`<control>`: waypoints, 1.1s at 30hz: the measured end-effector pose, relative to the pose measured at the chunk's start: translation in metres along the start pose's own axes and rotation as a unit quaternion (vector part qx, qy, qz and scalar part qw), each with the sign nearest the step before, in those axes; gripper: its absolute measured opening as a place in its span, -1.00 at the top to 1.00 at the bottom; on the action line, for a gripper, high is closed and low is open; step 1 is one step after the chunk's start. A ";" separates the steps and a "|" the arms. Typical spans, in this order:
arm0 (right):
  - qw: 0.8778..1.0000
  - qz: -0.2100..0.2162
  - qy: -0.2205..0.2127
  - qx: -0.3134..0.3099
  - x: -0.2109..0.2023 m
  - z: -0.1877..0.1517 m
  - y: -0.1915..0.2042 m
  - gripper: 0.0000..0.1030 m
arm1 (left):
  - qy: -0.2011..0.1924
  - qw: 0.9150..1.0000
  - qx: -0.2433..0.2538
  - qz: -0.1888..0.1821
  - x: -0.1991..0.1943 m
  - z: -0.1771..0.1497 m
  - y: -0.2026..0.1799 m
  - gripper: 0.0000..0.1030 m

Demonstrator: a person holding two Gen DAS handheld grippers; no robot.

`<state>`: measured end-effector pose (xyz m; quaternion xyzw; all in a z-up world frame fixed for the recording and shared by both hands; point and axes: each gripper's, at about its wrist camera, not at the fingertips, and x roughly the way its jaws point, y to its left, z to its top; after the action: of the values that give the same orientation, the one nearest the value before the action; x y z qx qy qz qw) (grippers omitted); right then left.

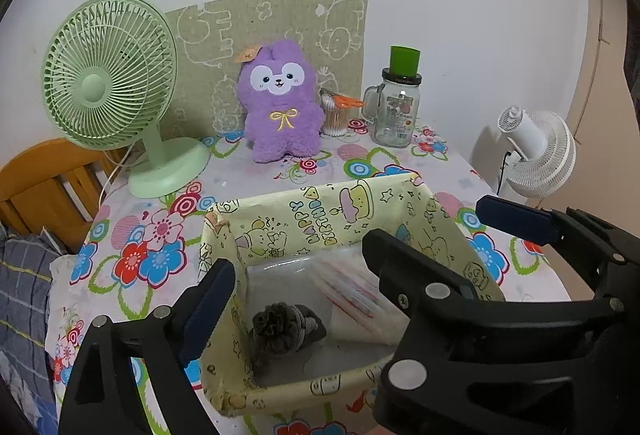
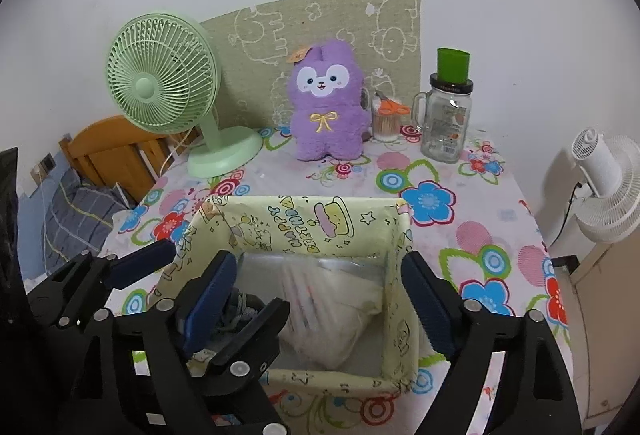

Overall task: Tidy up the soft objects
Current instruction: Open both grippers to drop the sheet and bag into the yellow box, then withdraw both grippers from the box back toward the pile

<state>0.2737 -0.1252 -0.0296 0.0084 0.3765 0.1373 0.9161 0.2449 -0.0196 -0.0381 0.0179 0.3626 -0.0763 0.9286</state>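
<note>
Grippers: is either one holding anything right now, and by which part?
Nothing is held. The left gripper and right gripper both hang open over the yellow box; the grey knitted item lies loose inside.
</note>
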 end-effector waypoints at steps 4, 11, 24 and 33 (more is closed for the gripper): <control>1.000 -0.005 -0.001 0.002 -0.008 -0.005 0.001 -0.72 | -0.004 1.000 0.001 0.000 -0.007 -0.004 -0.003 -0.80; 1.000 -0.011 -0.010 0.003 -0.026 -0.014 0.000 -0.80 | -0.018 1.000 0.004 0.004 -0.024 -0.012 -0.009 -0.86; 0.999 -0.014 -0.036 -0.001 -0.066 -0.034 0.010 -0.86 | -0.040 0.999 -0.002 0.007 -0.061 -0.031 -0.013 -0.89; 0.998 -0.027 -0.060 -0.005 -0.099 -0.047 0.018 -0.90 | -0.056 0.998 0.003 0.009 -0.087 -0.043 -0.019 -0.89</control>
<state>0.1697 -0.1379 0.0064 0.0023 0.3205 0.1135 0.9404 0.1497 -0.0237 -0.0104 0.0199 0.3101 -0.0697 0.9479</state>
